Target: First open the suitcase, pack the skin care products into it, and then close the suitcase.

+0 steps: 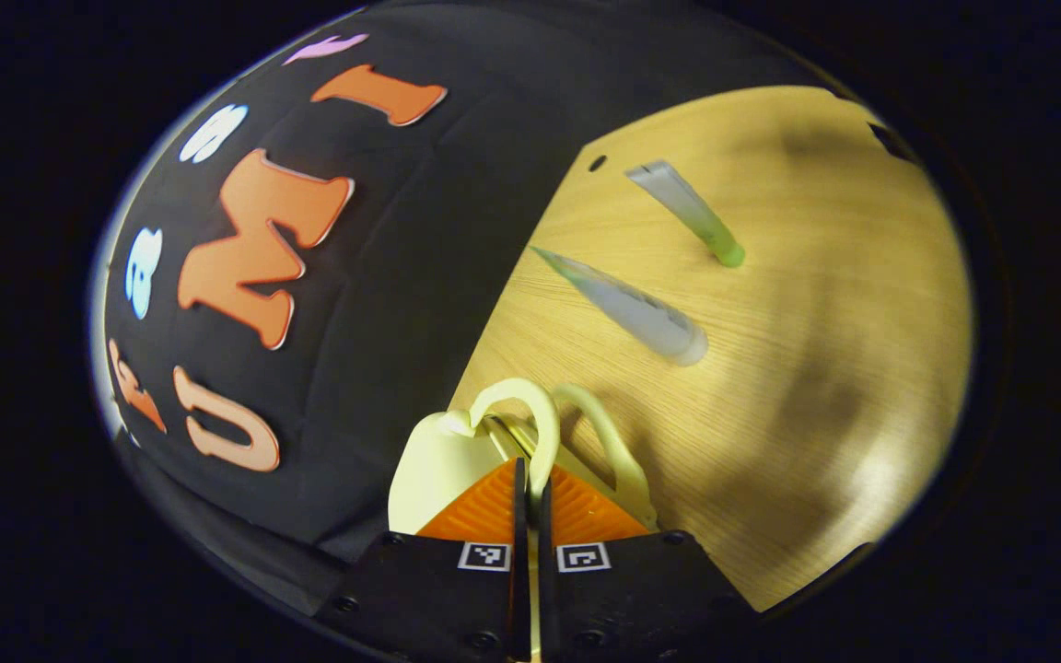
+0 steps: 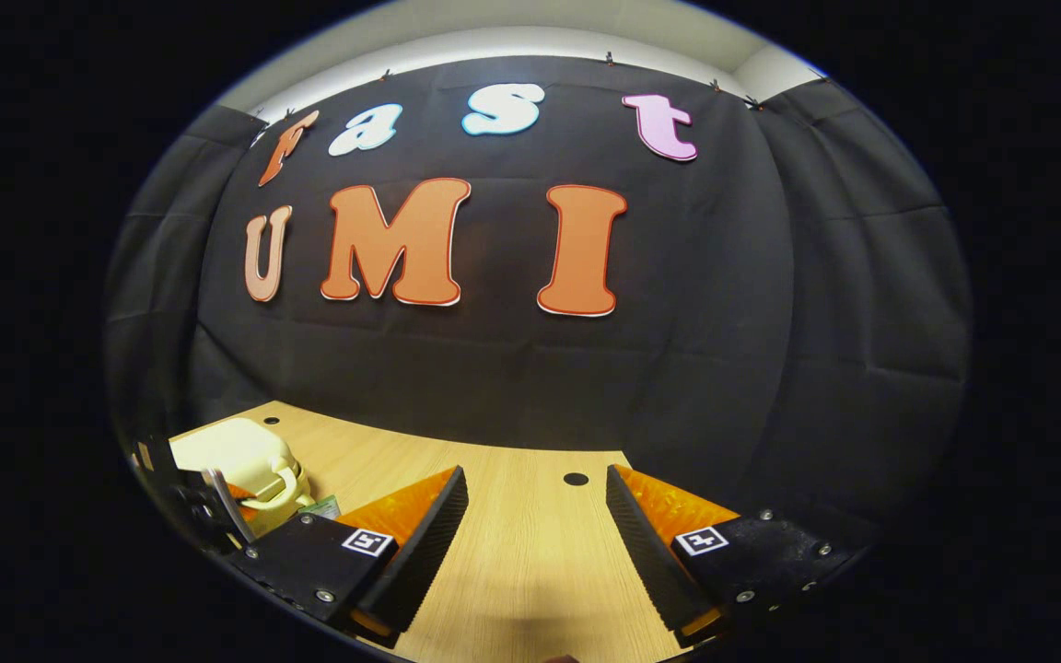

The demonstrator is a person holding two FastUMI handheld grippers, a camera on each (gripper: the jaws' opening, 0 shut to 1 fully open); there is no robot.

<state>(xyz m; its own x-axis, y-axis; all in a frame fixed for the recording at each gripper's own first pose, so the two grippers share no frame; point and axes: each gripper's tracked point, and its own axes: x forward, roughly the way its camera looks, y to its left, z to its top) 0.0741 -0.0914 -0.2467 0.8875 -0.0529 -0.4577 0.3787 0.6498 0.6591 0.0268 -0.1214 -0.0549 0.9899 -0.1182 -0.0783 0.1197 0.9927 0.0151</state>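
The pale yellow suitcase sits at the table's edge by the black wall cloth. My left gripper is shut on one of its looped handles; the second handle stands a little apart to the right. Two skin care tubes lie on the wood beyond it: a whitish tube and a green-capped tube. In the right gripper view the suitcase is at the far left, with the left gripper at it. My right gripper hovers open over bare table, holding nothing.
The wooden table ends at the black cloth wall close behind. A small round hole lies in the tabletop near the back edge. A bit of green packaging peeks out beside the suitcase.
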